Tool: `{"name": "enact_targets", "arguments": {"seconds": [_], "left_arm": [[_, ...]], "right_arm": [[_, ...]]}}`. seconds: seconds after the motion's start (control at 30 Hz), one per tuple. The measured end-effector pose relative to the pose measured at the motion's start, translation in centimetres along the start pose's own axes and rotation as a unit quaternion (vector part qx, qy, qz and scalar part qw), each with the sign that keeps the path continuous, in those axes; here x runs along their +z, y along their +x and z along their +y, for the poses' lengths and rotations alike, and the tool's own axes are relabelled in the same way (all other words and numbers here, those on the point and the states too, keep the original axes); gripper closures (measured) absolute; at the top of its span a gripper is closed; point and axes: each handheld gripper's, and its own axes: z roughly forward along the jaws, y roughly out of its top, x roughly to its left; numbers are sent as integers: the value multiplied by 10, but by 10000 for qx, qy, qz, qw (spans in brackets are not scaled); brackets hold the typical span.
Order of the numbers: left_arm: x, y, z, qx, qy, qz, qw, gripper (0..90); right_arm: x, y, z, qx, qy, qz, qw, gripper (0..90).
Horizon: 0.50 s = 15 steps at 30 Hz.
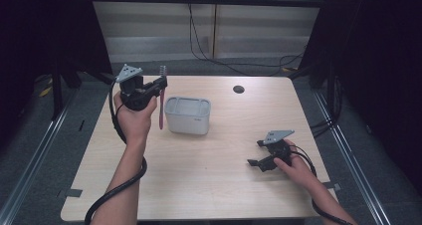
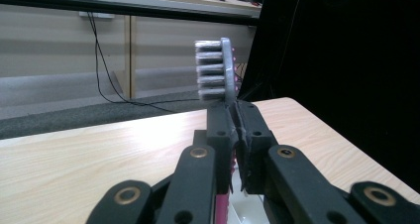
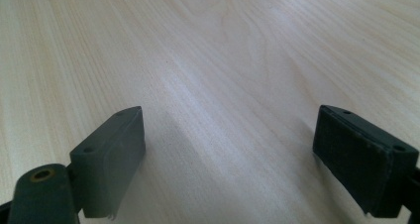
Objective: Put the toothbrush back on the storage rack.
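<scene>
A pink-handled toothbrush (image 1: 161,103) stands upright in the air, bristles up, just left of a white rectangular container (image 1: 187,115). My left gripper (image 1: 160,87) is shut on its neck, held well above the table. In the left gripper view the grey bristle head (image 2: 214,70) rises above the closed jaws and the pink handle (image 2: 224,204) hangs below them. My right gripper (image 1: 255,164) rests low over the table at the right front, open, with bare wood between its fingers (image 3: 111,157).
The wooden table (image 1: 214,185) has a round black cable hole (image 1: 239,89) at the back right. Dark curtains flank both sides, and cables trail on the floor behind the table.
</scene>
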Motion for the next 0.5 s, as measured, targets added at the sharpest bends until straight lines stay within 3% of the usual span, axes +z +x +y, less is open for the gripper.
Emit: {"name": "enact_targets", "arguments": {"seconds": [0.5], "left_arm": [[8, 0, 9, -2, -31, 31, 10000, 857]], "right_arm": [[0, 0, 0, 11, -6, -3, 10000, 125]]}}
